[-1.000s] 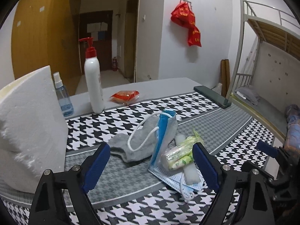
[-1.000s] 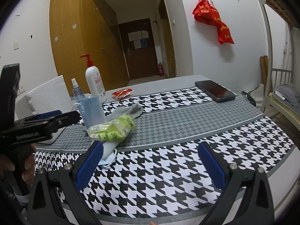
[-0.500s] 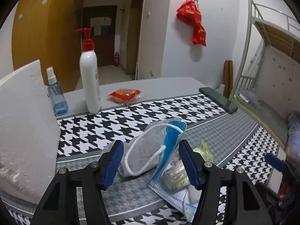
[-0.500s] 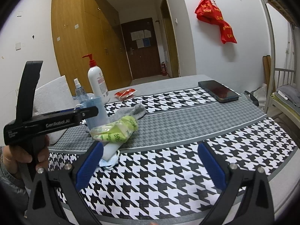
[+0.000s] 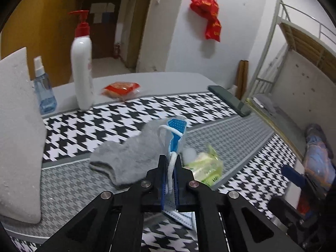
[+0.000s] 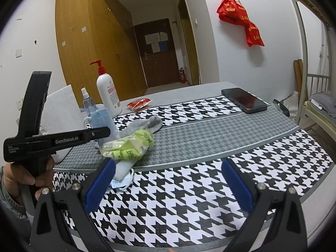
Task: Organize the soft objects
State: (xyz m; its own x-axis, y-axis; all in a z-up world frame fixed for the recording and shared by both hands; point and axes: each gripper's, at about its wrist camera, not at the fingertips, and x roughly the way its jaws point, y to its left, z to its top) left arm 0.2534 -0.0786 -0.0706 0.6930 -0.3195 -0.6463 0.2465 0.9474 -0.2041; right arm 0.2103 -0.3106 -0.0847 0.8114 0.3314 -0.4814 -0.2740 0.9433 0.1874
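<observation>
left gripper (image 5: pixel 170 163) jaws clamped on upright blue face mask (image 5: pixel 175 134), right gripper (image 6: pixel 168 180) jaws spread apart

Left wrist view close above table pile, right wrist view farther back, both sharing face mask (image 5: pixel 174 133), sock (image 6: pixel 152 124)

— Reporting colours: what is showing on the counter (image 6: pixel 262 153)?

— A cloth (image 6: pixel 189 191) is showing black-and-white houndstooth with a finer grey houndstooth band. The sock (image 5: pixel 126 157) is reading plain grey, the face mask (image 5: pixel 175 134) light blue with white ear loops, the packet (image 6: pixel 130 145) lime green.

— And behind?

— The pump bottle (image 5: pixel 82 67) is showing white with a red pump, the spray bottle (image 5: pixel 45 92) clear blue, the wrapper (image 5: pixel 120 88) red, the foam block (image 5: pixel 19 134) white, the phone (image 6: pixel 244 99) black.
</observation>
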